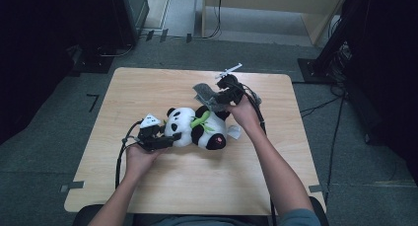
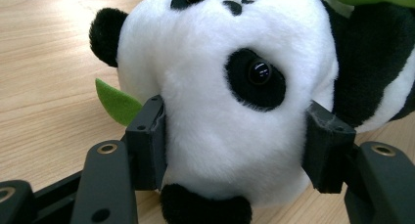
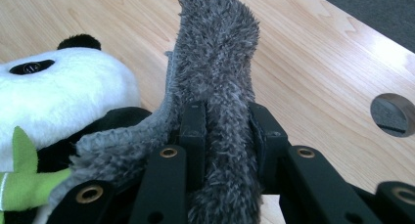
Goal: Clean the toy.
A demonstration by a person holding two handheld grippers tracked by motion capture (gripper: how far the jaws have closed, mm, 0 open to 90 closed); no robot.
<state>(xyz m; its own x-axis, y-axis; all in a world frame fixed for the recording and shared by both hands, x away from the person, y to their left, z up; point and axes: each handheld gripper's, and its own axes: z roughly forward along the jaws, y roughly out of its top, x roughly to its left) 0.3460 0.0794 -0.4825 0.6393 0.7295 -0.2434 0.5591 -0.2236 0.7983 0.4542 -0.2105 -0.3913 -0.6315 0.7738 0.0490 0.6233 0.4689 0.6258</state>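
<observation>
A toy panda (image 1: 194,129) lies on its back near the middle of the wooden worktop (image 1: 197,186). Its long side runs across the worktop, from its white head at the left to its black feet at the right, a bit slanted. A green leaf (image 1: 202,120) sits on its tummy.

The left hand-held gripper (image 1: 157,139) is clamped on the panda's head. The left gripper view is very close: the two black jaws press into the white fur on each side of the face (image 2: 230,87), and one shiny black eye (image 2: 259,72) looks out. A bit of green leaf (image 2: 117,102) pokes out beside one jaw.

The right hand-held gripper (image 1: 222,98) is just above the panda's tummy, and it is clamped on a fuzzy grey cloth (image 1: 207,94). In the right gripper view the cloth (image 3: 218,77) stands up between the jaws, all shaggy, and there is a round hole (image 3: 394,114) in the worktop.

The high view shows the person's two arms and the dark floor (image 1: 49,152) around the worktop.
</observation>
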